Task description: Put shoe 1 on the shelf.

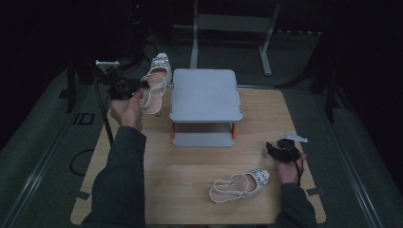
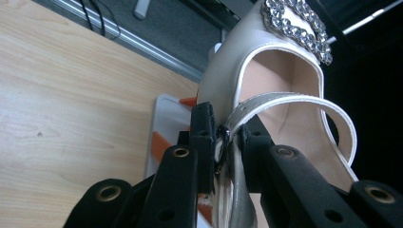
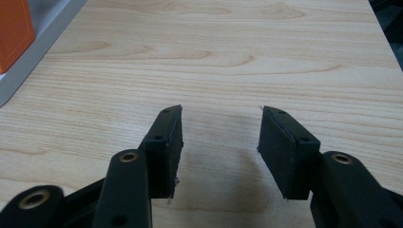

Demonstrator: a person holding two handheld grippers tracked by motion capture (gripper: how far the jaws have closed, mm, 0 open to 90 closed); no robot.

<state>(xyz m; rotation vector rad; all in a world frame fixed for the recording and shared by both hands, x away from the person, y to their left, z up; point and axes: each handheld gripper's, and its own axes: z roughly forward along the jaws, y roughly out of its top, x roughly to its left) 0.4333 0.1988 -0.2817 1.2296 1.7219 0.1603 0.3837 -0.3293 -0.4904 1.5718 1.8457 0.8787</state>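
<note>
High view: the left claw (image 1: 142, 85) grips the raised sandal (image 1: 157, 83) by its strap, just left of the shelf (image 1: 205, 95) — toe pointing away. The right claw (image 1: 280, 149) rests released, nearer the second sandal (image 1: 240, 185) on the counter (image 1: 190, 166).

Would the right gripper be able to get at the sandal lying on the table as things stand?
Probably yes: the right gripper is open and holds nothing, and the sandal lies close by on bare wooden table, with nothing between them.

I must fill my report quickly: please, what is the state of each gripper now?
Left gripper: closed on the strap of the lifted sandal.
Right gripper: open, holding nothing, over the wooden table.
</note>
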